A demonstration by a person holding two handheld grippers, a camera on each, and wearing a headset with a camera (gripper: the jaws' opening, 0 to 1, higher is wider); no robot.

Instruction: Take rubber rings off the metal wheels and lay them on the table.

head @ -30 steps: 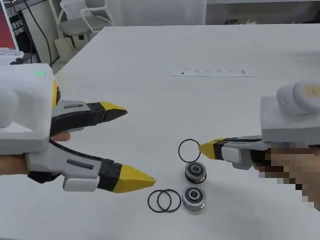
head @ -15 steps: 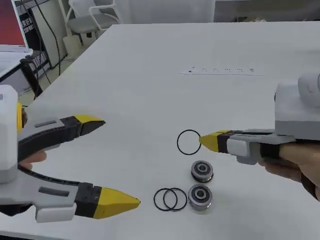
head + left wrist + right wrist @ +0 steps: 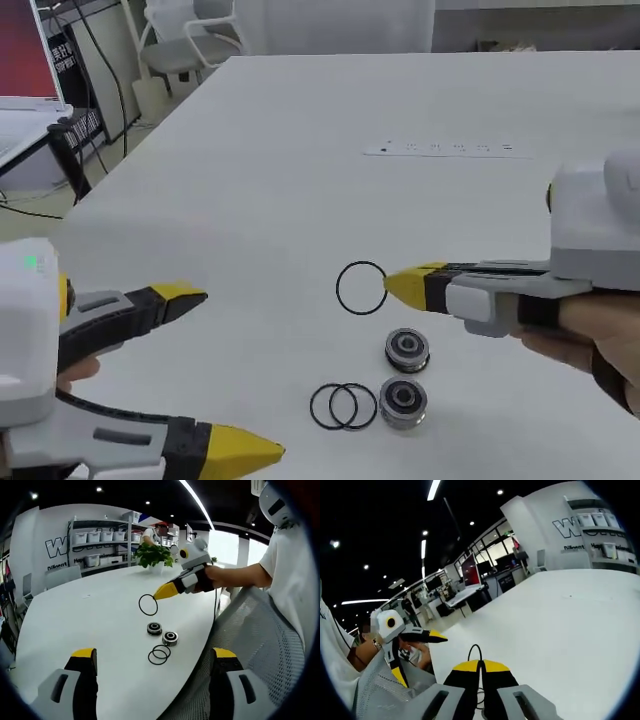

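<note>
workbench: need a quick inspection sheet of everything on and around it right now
Surface: white table, bare and clean where visible.
Job's things: two metal wheels upright, side by side; two loose rings lie overlapping beside the nearer wheel; a third rubber ring is pinched by a gripper. Whether rings remain on the wheels is too small to tell.
Clutter: a pale strip with small marks, far side of the table.
Grippers: right hand-held gripper shut on the rubber ring; left hand-held gripper open, holding nothing.
Cables: black cables off the table's left edge.
Surroundings: office chair beyond the far corner.
</note>
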